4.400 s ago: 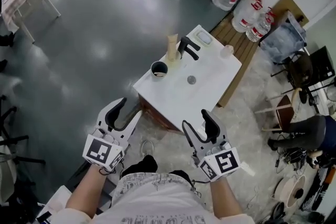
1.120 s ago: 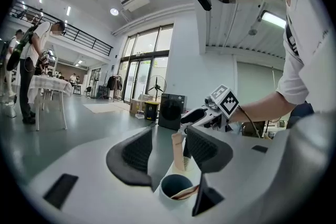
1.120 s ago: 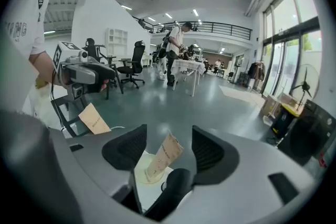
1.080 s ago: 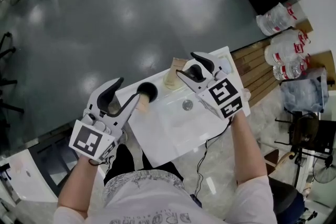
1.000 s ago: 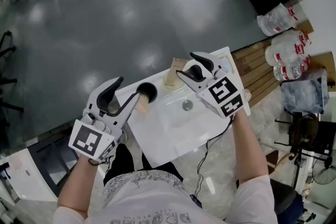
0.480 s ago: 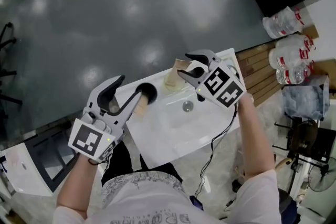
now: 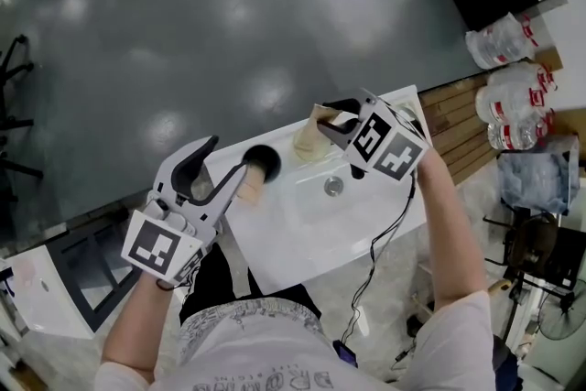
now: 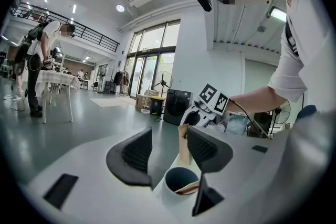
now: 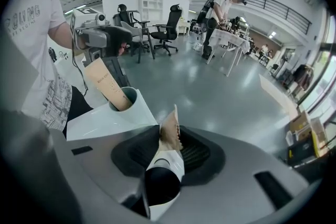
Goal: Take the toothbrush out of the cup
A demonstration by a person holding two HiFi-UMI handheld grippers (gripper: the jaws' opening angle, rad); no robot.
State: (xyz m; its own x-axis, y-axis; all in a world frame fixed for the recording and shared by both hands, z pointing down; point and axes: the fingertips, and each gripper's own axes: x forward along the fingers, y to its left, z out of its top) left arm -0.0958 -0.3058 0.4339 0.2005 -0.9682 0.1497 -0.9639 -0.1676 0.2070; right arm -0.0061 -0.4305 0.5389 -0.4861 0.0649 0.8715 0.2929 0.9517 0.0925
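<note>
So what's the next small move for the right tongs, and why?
Probably lift straight up: the right tongs have just been closing and now pinch the packaged toothbrush, whose lower end sits in the white cup.

the desk [image 7: 302, 238] is showing plain white against the glossy grey floor [image 7: 183, 32]. the cup [image 9: 160, 186] is showing white outside, dark inside; the toothbrush packet [image 9: 169, 131] is looking kraft tan. the left tool [image 7: 229, 162] and right tool [image 7: 341, 122] are wearing white shells, black ribbed pads and black-and-white square markers.

tan paper-wrapped toothbrush [image 9: 169, 134], standing upright in white cup [image 9: 171, 162], cup dark inside, top well above rim
</note>
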